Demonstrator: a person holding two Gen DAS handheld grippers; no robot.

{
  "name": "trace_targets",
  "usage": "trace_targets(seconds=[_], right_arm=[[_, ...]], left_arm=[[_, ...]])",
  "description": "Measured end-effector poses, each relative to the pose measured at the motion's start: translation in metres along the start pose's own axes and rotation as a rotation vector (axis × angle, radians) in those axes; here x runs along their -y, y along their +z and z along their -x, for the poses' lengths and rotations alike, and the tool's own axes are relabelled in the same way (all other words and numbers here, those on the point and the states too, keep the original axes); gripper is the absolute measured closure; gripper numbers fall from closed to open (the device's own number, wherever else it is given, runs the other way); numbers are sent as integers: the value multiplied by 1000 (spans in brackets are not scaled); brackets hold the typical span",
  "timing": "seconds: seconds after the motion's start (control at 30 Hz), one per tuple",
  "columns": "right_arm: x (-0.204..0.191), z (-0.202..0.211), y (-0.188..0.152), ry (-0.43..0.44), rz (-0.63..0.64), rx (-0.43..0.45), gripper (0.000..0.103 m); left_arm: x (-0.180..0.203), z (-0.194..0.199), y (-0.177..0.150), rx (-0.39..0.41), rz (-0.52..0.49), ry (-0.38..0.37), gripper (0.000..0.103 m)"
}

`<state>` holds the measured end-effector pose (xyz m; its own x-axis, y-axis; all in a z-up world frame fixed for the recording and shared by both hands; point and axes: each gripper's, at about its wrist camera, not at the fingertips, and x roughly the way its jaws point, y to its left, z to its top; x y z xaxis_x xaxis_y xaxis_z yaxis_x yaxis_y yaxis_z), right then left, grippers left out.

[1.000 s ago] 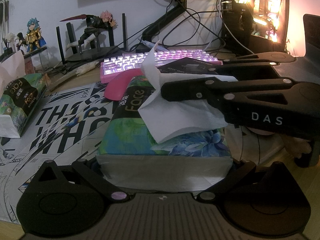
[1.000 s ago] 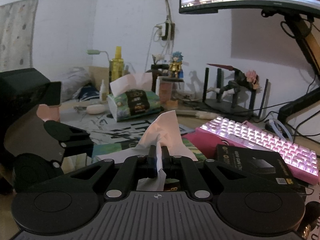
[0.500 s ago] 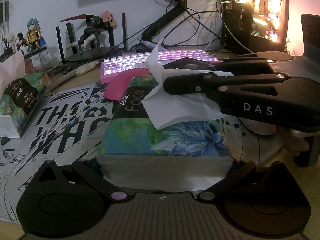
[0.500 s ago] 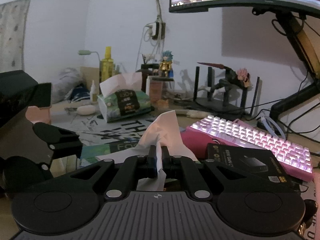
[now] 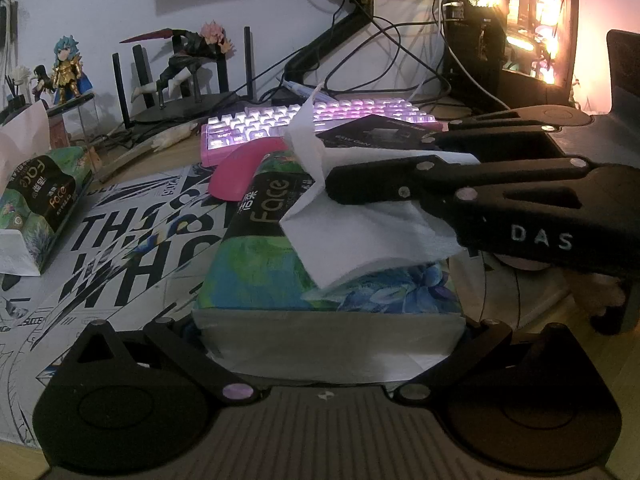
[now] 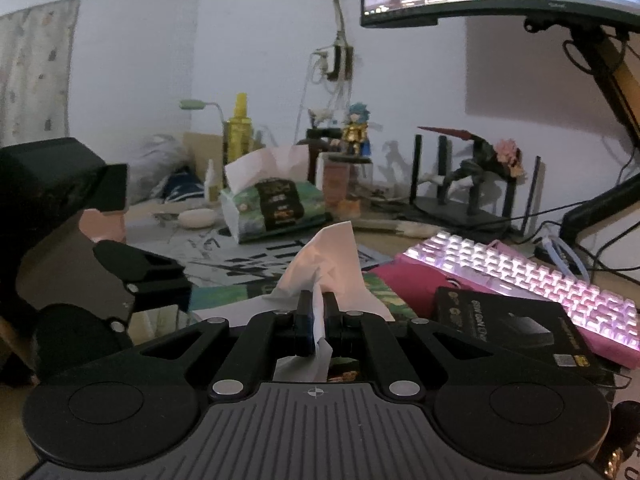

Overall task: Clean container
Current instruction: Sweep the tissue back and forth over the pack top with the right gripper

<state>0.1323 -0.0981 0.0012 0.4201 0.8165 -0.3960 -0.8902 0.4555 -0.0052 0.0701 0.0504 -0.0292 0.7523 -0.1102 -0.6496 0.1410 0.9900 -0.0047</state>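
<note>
A green floral tissue pack (image 5: 312, 276) lies on the printed desk mat, clamped at its near end between the fingers of my left gripper (image 5: 328, 332). My right gripper (image 6: 316, 312) is shut on a white tissue (image 6: 328, 264) and holds it just above the pack. In the left wrist view the right gripper (image 5: 336, 188) reaches in from the right with the tissue (image 5: 360, 236) hanging under it. No container to clean can be picked out in these views.
A pink lit keyboard (image 5: 312, 124), a pink mouse (image 5: 244, 172) and a black box (image 6: 516, 328) lie behind the pack. A second tissue pack (image 5: 36, 200) stands at left. Figurines (image 5: 68, 68), cables, a monitor arm and a glowing PC case (image 5: 532, 28) fill the back.
My right gripper has lifted and drawn the tissue up and back from the pack, and its view has swung a little left. The left gripper and pack have not moved.
</note>
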Motion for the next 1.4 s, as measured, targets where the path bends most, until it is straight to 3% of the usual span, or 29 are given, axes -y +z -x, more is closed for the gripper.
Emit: trace_targets(seconds=[0.33,0.87,1.4], right_arm=[[5,-4,0,-61,-12,1,97],[0,2,-1,42,1,1,97],[6,-3,-1,-55,-9,-3,97]], left_arm=[[0,0,0,0,0,0,0],[0,0,0,0,0,0,0],[0,0,0,0,0,0,0]])
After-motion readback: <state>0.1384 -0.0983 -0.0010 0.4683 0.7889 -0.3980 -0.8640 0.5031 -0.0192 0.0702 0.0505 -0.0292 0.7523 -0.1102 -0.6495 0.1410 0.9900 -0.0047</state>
